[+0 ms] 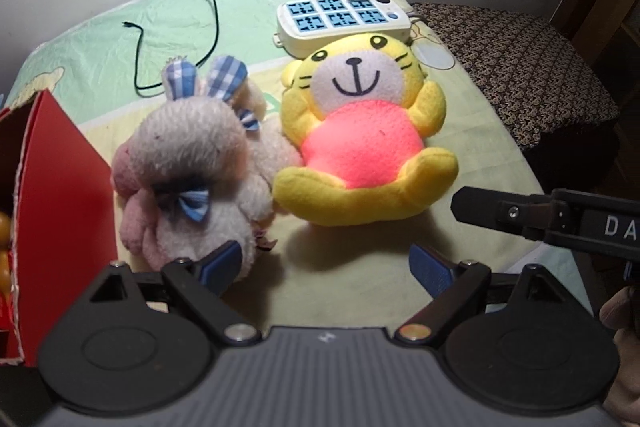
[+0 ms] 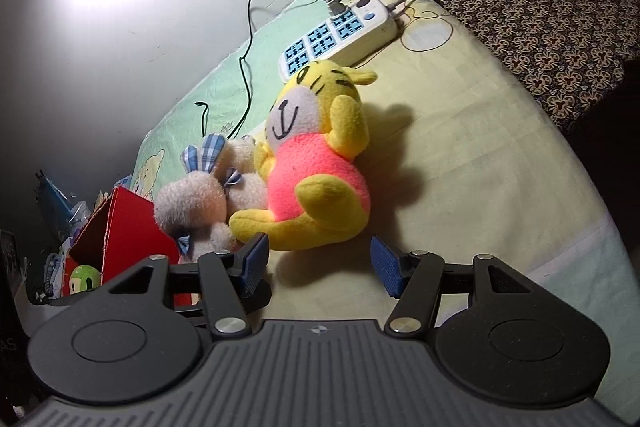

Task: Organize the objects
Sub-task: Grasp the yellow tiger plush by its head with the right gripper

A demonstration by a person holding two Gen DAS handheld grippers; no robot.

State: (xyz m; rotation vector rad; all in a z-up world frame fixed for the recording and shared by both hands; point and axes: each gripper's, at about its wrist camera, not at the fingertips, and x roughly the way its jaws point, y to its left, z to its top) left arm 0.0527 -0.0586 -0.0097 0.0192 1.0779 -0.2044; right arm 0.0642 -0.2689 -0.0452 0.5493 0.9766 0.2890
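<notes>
Two plush toys lie touching, side by side, on a bed covered with a pale green and yellow printed sheet (image 1: 168,15). The yellow tiger plush (image 1: 362,131) lies on its back, with a white muzzle, a drawn smile, black whisker lines and a bright pink belly; its head almost meets the white power strip (image 1: 344,21) near the far edge of the bed. To its left lies the fluffy white rabbit plush (image 1: 192,167) (blue checked ears and small blue bows), its fur pinkish at the lower part.

A red cardboard box (image 1: 60,187) stands open at the bed's left edge, just beside the rabbit.

The left gripper (image 1: 326,269) hovers near the toys, fingers spread wide and empty. The right gripper (image 2: 318,263) is likewise spread wide, holding nothing.
</notes>
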